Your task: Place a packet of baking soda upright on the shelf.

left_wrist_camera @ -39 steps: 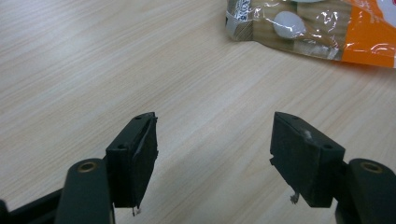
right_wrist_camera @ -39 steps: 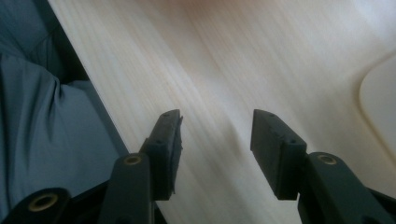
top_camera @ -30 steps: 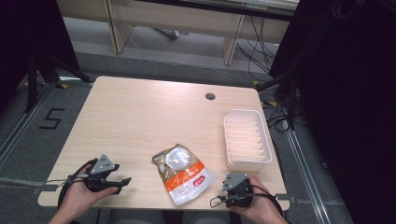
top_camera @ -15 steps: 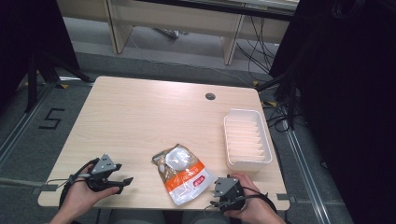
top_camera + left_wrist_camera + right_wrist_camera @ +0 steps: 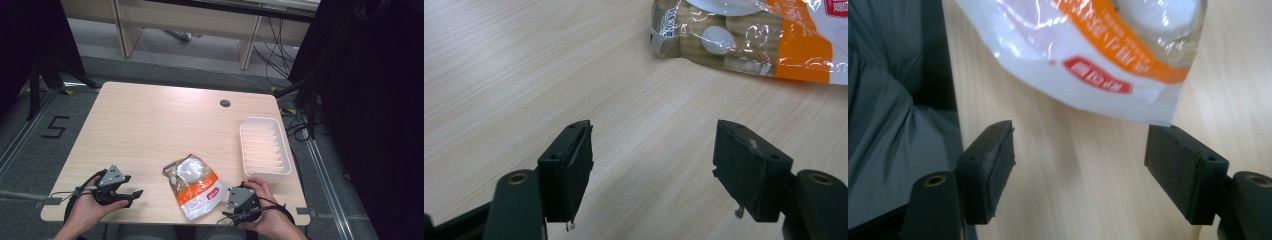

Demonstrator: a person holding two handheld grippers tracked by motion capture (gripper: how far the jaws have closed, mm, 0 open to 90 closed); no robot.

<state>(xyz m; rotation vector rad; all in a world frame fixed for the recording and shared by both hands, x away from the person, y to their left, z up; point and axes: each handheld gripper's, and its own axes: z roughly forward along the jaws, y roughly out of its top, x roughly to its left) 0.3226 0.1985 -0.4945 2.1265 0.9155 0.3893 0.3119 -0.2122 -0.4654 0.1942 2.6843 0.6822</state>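
Two grippers sit at the near edge of a wooden table [image 5: 150, 120], one in each of a person's hands, with a clear-and-orange bag [image 5: 196, 186] lying flat between them. From the high view, the left gripper [image 5: 131, 195] rests at the table's near-left corner, its jaws pointing toward the bag and well apart from it, while the right gripper [image 5: 226, 210] sits just beside the bag's near-right white end. That view alone takes in a white ridged tray [image 5: 285, 150] standing at the right edge beyond the right hand [image 5: 265, 210], a round cable hole [image 5: 225, 103] near the far edge, and a floor mark reading 5 [image 5: 54, 127] off to the left. The left gripper view brings out what the overhead cannot: the left gripper [image 5: 653, 165] has its jaws spread wide over bare wood with nothing between them, and the bag [image 5: 744, 40] lies ahead and to the right, pale blocks and a white disc visible through its film. The right gripper view shows the right gripper [image 5: 1079, 172] also wide open and empty, the bag's white corner with its red label [image 5: 1098, 75] just ahead of the jaws, close to the right one, and the table edge with grey cloth [image 5: 888, 130] below it at the left.
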